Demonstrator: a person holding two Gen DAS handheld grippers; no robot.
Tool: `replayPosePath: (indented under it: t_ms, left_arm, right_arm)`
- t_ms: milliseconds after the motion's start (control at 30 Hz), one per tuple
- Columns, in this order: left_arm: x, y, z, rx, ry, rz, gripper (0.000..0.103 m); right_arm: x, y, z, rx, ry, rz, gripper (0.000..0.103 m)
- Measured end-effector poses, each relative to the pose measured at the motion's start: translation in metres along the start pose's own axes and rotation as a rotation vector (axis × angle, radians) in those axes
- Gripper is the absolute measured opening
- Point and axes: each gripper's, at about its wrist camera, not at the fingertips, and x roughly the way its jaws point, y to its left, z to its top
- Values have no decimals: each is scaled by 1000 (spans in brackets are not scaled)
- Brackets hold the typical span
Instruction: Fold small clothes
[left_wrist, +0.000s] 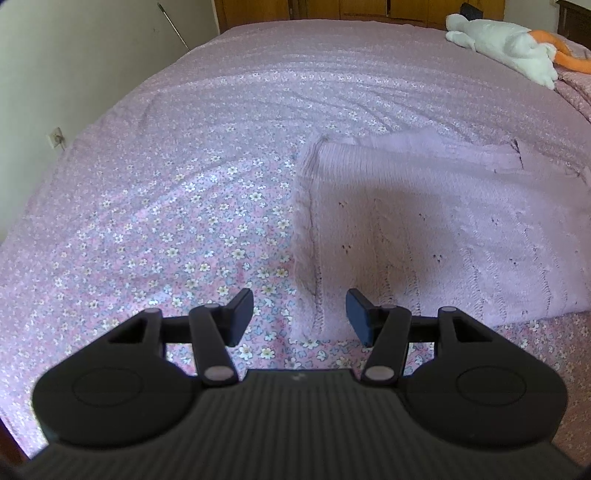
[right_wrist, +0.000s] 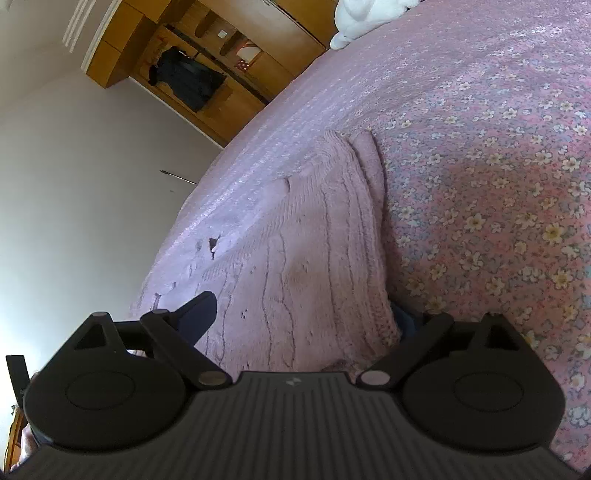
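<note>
Left tongs (left_wrist: 300, 314): apart, nothing between the pads, hanging above the bed and tipped down at it.
Right tongs (right_wrist: 306, 317): spread wide, rolled to one side; the sweater's near edge lies between them, one finger (right_wrist: 199, 314) resting over the knit, the other mostly hidden beyond the fabric's edge. The pads do not press on it.
Sweater (left_wrist: 424, 221): pale lilac cable knit, folded flat on the bed, just ahead and to the right of the left tongs; its ribbed left edge runs straight out from the gap between the left fingers. From the right tongs it stretches forward from right under them.
Bed (left_wrist: 166, 177): pink spread with small flowers, lying under both tongs and reaching far ahead.
Plush toy (left_wrist: 506, 44): white with an orange part, on the bed's far right corner, well away from the left tongs.
Wardrobe (right_wrist: 207, 70): wooden, beyond the bed, with a dark garment (right_wrist: 188, 81) hanging in its open bay.
Wall (left_wrist: 74, 74): pale, left of the left tongs.
</note>
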Motion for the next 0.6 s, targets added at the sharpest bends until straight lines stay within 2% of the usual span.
replayPosePath:
  t_ms: [200,367,600]
  left_arm:
    - [2,-1,-1,-5,7,-6,57]
    - [5,-3,-6,-12,19,-23,57]
    - [8,-7,-21,-76,47,-77,57]
  right_arm:
    - [4,6,-3,-16,-14,-40,98]
    - [8,13,-9,-57,-22,-62,102]
    - [8,15,-9,-15,-44,-70,103]
